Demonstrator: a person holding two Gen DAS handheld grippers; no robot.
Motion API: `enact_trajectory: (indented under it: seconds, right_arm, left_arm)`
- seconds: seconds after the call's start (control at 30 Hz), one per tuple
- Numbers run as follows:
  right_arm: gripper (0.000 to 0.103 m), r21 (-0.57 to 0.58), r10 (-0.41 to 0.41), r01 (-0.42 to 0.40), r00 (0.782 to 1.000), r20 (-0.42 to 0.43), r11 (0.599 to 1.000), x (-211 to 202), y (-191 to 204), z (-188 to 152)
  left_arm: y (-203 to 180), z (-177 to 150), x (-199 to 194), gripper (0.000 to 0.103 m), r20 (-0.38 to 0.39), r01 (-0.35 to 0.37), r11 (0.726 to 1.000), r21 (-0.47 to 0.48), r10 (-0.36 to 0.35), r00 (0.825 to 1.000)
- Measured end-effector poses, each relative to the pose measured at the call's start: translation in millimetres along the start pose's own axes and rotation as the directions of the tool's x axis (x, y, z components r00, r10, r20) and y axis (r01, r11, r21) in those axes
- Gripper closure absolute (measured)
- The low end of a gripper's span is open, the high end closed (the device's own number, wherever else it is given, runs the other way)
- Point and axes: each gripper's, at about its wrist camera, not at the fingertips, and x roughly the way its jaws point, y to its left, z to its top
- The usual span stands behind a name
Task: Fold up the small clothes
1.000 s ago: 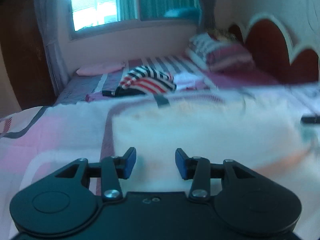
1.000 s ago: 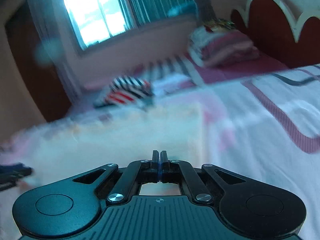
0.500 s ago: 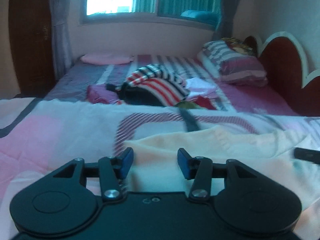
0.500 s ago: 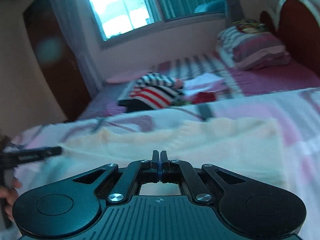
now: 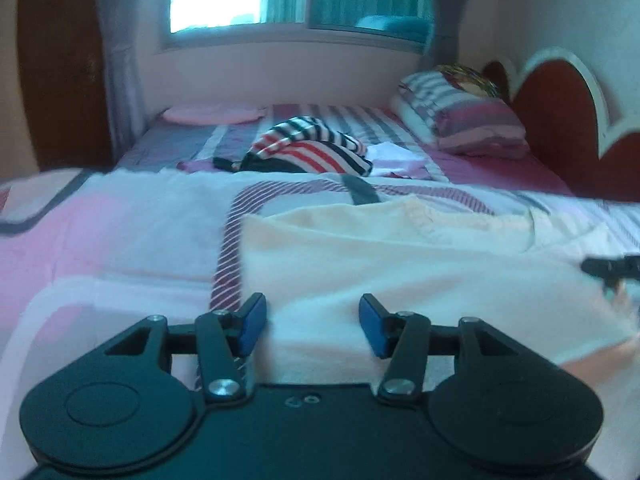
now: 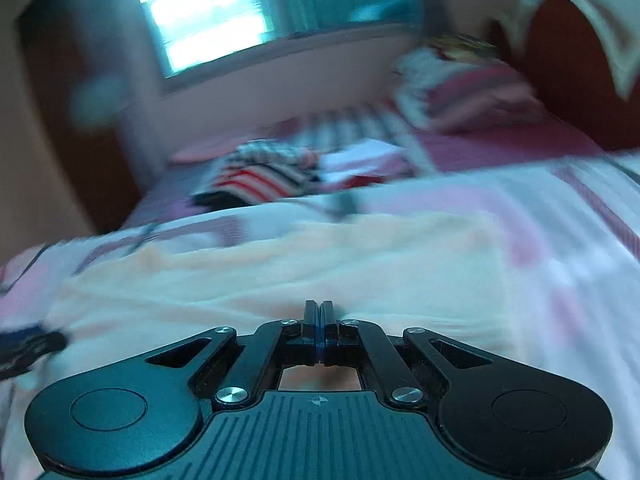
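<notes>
1. The thing being folded is a pale peach garment (image 5: 400, 256), spread flat on the near part of the pink-and-white bedspread (image 5: 120, 232). Its ribbed neckline sits at the far edge and its left edge runs along a striped band in the spread.

2. What could go wrong, I'd guess: the cloth is thin and lies flat on a soft quilt, so a pinch near that left edge could easily grab the bedspread too, or catch only one layer and drag the fold crooked.

3. Second risk: the right wrist view is smeared with motion blur, so a fast hand over loose fabric could rumple it or push a wrinkle in.

4. The left gripper (image 5: 312, 320) has its blue fingers apart, roughly half spread, and they've just been opening. Garment lies under the gap, nothing is pinched.

5. The right gripper (image 6: 319, 320) is clenched tight, pad against pad, hovering over the near edge of the garment. No cloth visible between them.

6. Farther off, a striped clothes pile (image 5: 308, 152) waits mid-bed, pillows (image 5: 460, 120) to the far right.
</notes>
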Motion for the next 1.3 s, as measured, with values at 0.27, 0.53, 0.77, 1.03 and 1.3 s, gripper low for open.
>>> enact_trajectory:
  seconds: [0.27,0.53,0.77,1.03,1.3]
  right_arm:
    - [0.103,-0.121,0.170,-0.175,0.984,-0.048,0.977,-29.7,44.8,-28.6]
    - [0.103,-0.034,-0.078,0.079,0.996,0.034,0.996,-54.0,-34.2,-34.6]
    - [0.103,-0.046,-0.036,0.035,0.999,-0.006,0.998,-44.8,-37.6,-24.4]
    - [0.103,-0.040,0.019,-0.020,1.000,-0.023,0.999,-51.4,-54.9,-27.5]
    - [0.103,-0.099,0.008,-0.010,1.000,-0.026,0.995,-51.5,-48.7,-28.7]
  left_arm:
    - [-71.4,-10.1,-12.9,0.046,-0.001,0.026,0.988,0.153,-0.027,1.000]
    - [-32.0,-24.0,-26.0,0.045,-0.013,-0.010,0.999,0.036,0.011,1.000]
    - [-47.6,-25.6,-25.8,0.043,-0.022,-0.077,0.994,0.077,0.079,0.997]
    - [-54.8,-25.3,-23.1,0.042,-0.030,-0.119,0.989,0.086,0.122,0.992]
    - [-60.6,-27.7,-25.2,0.037,-0.016,-0.141,0.982,0.122,0.144,0.989]
